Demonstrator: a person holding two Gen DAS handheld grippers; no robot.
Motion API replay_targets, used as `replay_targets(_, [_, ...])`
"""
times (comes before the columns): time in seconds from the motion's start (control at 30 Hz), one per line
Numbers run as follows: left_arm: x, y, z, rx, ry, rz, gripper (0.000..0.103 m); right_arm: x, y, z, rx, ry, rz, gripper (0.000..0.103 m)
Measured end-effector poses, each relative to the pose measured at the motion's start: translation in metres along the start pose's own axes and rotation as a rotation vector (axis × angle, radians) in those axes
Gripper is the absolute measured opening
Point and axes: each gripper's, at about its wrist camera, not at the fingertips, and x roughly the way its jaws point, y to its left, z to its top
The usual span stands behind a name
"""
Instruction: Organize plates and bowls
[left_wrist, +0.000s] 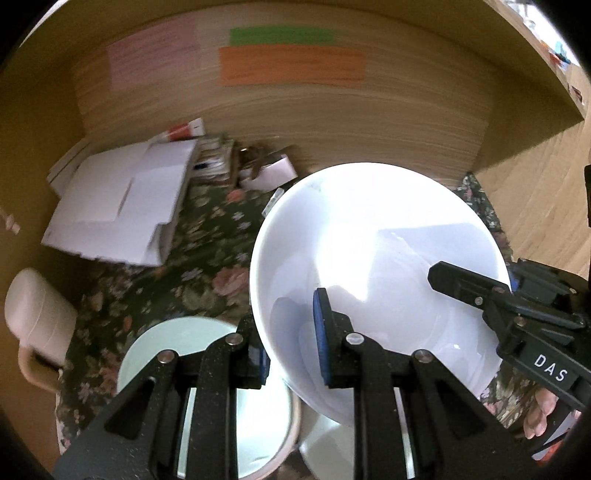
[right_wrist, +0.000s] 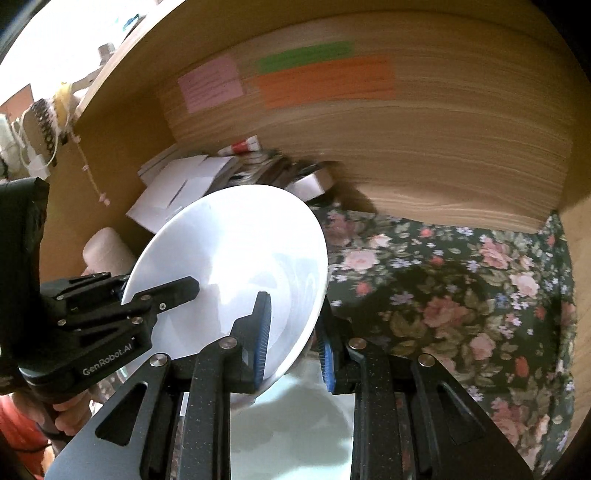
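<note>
Both jaws are clenched on opposite edges of one white bowl (left_wrist: 373, 266): the left gripper (left_wrist: 293, 341) pinches the near rim, the right gripper (right_wrist: 293, 339) the other side, and the bowl hangs tilted over the floral table (right_wrist: 461, 295). With such thin bites on a smooth rim, I think it may slip or knock the pale dishes (left_wrist: 207, 369) just below. Only the left view shows the mug (left_wrist: 37, 317); the right view shows the free table.
</note>
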Motion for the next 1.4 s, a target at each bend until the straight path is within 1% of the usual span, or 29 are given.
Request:
replay_targets(0.27, [-0.006, 0.035, -0.020, -0.061, 0.006, 0.037, 0.020, 0.016, 0.033, -0.003, -0.046, 0.031, 0.045, 0.022])
replay_targets(0.63, [-0.014, 0.069, -0.043, -0.124, 0.023, 0.088, 0.020, 0.040, 0.064, -0.009, -0.077, 0.081, 0.107, 0.022])
replay_targets(1.07, [-0.011, 0.100, -0.067, -0.181, 0.062, 0.102, 0.020, 0.067, 0.082, -0.022, -0.102, 0.159, 0.138, 0.022])
replay_targets(1.4, [-0.002, 0.111, -0.080, -0.208, 0.092, 0.106, 0.020, 0.086, 0.090, -0.033, -0.107, 0.217, 0.158, 0.022])
